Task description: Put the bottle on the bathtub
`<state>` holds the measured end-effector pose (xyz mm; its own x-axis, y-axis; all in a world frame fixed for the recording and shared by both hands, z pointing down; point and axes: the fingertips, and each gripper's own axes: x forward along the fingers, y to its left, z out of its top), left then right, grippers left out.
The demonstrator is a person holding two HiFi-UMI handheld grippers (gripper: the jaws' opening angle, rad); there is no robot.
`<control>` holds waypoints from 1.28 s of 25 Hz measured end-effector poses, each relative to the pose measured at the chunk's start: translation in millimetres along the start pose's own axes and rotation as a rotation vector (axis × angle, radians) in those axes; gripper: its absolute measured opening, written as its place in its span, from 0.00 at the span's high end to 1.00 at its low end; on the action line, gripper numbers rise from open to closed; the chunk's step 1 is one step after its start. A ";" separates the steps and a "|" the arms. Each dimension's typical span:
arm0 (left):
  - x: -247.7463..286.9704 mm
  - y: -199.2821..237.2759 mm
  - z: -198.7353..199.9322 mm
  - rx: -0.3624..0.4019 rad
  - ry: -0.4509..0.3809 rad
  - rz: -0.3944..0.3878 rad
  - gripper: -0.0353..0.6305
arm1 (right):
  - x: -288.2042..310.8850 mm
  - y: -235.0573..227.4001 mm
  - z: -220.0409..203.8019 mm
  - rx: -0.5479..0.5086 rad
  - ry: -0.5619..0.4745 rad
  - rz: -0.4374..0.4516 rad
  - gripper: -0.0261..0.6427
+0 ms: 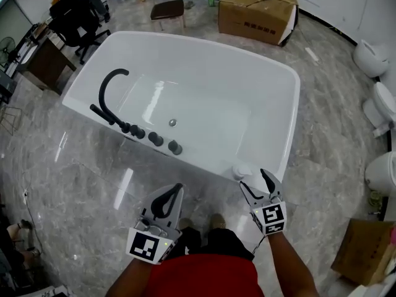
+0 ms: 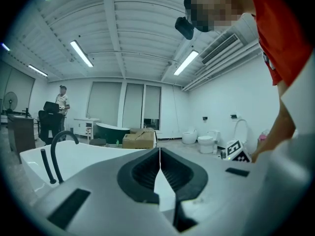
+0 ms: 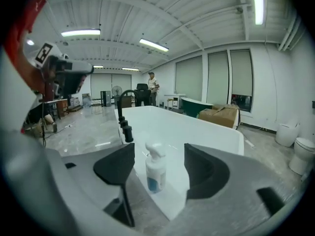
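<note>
White plastic bottle [image 3: 155, 167] is seen standing upright on the near right corner of the bathtub [image 1: 291, 104] rim, framed by the released right tongs [image 1: 253, 179] without contact; the left tongs [image 1: 175, 193] are clenched empty. Placement is judged done, only withdrawal being left

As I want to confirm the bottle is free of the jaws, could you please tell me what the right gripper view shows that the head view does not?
Only the right gripper view: the bottle seen side-on with its blue label, upright between the open jaws of the right hand-held gripper, untouched; a person standing far off. Only the head view: the tub's drain and a brown stool. Both: the bottle on the bathtub rim, the black faucet, the cardboard box.
</note>
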<state>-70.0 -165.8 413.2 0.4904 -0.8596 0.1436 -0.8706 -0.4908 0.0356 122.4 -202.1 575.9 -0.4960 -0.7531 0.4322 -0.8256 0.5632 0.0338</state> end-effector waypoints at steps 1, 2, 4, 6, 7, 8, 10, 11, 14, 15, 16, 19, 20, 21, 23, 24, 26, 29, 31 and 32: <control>-2.5 -1.3 2.3 0.002 -0.009 -0.014 0.93 | -9.0 3.9 11.7 0.008 -0.022 -0.004 0.50; -5.2 -2.9 4.5 0.005 -0.018 -0.029 0.93 | -17.5 8.5 22.9 0.017 -0.044 -0.005 0.51; -10.7 -6.0 7.3 0.011 -0.023 -0.057 0.93 | -32.1 19.7 44.4 0.033 -0.087 -0.004 0.55; -15.8 -8.7 8.1 0.008 -0.015 -0.082 0.93 | -43.1 33.3 67.2 0.047 -0.131 0.006 0.60; -17.7 -10.9 9.4 0.002 -0.014 -0.096 0.93 | -47.8 40.8 79.3 0.051 -0.150 0.013 0.62; -19.3 -13.6 10.9 -0.005 -0.014 -0.112 0.93 | -52.1 48.5 91.4 0.053 -0.168 0.021 0.65; -21.3 -19.3 14.9 -0.014 -0.020 -0.143 0.93 | -59.8 64.0 113.2 0.052 -0.201 0.038 0.70; -22.1 -22.2 17.7 -0.013 -0.027 -0.156 0.93 | -63.3 71.7 122.5 0.050 -0.218 0.045 0.72; -25.3 -30.7 26.9 -0.008 -0.049 -0.190 0.93 | -73.6 94.4 147.5 0.044 -0.260 0.073 0.80; -26.7 -33.5 30.4 -0.006 -0.056 -0.199 0.93 | -77.2 101.9 155.7 0.042 -0.274 0.083 0.83; -28.2 -36.1 34.1 -0.004 -0.063 -0.208 0.93 | -80.9 109.0 163.7 0.042 -0.287 0.094 0.86; -34.3 -42.0 42.9 -0.007 -0.085 -0.227 0.93 | -89.6 128.5 182.4 0.051 -0.311 0.115 0.92; -36.8 -43.2 45.2 -0.009 -0.092 -0.232 0.93 | -91.8 134.6 187.1 0.053 -0.315 0.120 0.94; -39.4 -44.6 47.2 -0.009 -0.096 -0.238 0.93 | -94.0 140.1 191.4 0.054 -0.321 0.126 0.95; -44.3 -48.4 50.7 -0.002 -0.100 -0.251 0.93 | -98.3 149.3 198.5 0.052 -0.328 0.137 0.95; -46.4 -50.2 52.4 0.002 -0.101 -0.258 0.93 | -100.1 152.9 201.3 0.050 -0.331 0.143 0.95; -49.5 -52.2 55.2 0.004 -0.105 -0.264 0.93 | -103.0 158.5 205.7 0.045 -0.337 0.151 0.95; -53.6 -53.1 57.1 -0.006 -0.108 -0.259 0.93 | -106.0 163.7 206.7 0.041 -0.344 0.157 0.95; -56.2 -54.0 56.7 -0.009 -0.110 -0.257 0.93 | -107.3 166.2 205.2 0.045 -0.346 0.161 0.95; -57.4 -54.3 56.1 -0.010 -0.109 -0.256 0.93 | -107.8 167.1 204.5 0.046 -0.348 0.162 0.95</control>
<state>-48.7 -97.8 347.5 0.6952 -0.7185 0.0213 -0.7180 -0.6928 0.0663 -17.1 -96.4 350.7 -0.6762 -0.7304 0.0965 -0.7363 0.6745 -0.0540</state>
